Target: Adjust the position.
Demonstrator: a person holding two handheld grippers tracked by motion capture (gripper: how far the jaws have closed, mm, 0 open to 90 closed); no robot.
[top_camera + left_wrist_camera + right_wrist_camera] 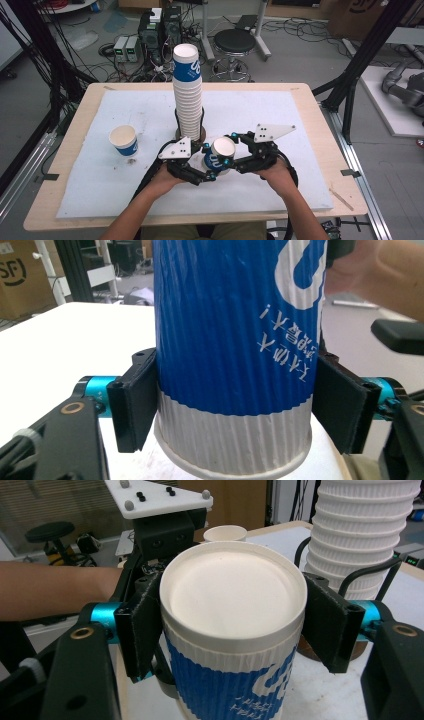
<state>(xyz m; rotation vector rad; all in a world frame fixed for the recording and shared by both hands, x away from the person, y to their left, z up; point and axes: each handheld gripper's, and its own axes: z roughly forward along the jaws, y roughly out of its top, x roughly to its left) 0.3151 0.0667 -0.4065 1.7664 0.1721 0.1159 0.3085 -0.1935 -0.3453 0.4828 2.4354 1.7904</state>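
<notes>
**Both grippers clamped on one blue paper cup**

Centrally, a wooden table [310, 107] carries a white mat [100, 190], and on it stands a tall stack of cups [188, 95], white ribbed rims piled up to a blue top cup with a partial white logo that cannot be read. A black wire holder rings the stack's foot.

Just in front of the stack, a single blue-and-white paper cup [221, 155] sits between the two tools, close above the mat. The left gripper [202, 160] has its black pads pressed against the cup's lower wall, near the white band at its base; its jaws have just been closing on the cup. The right gripper [230, 150] grasps the same cup by its sides just under the rim, its interior facing upward.

White letter shapes and a line of small white characters, seen upside down in the left gripper view, mark the ribbed blue wall [235, 325]; they are too unclear to read.

Well apart to the left stands another cup [124, 140], upright and open.
</notes>
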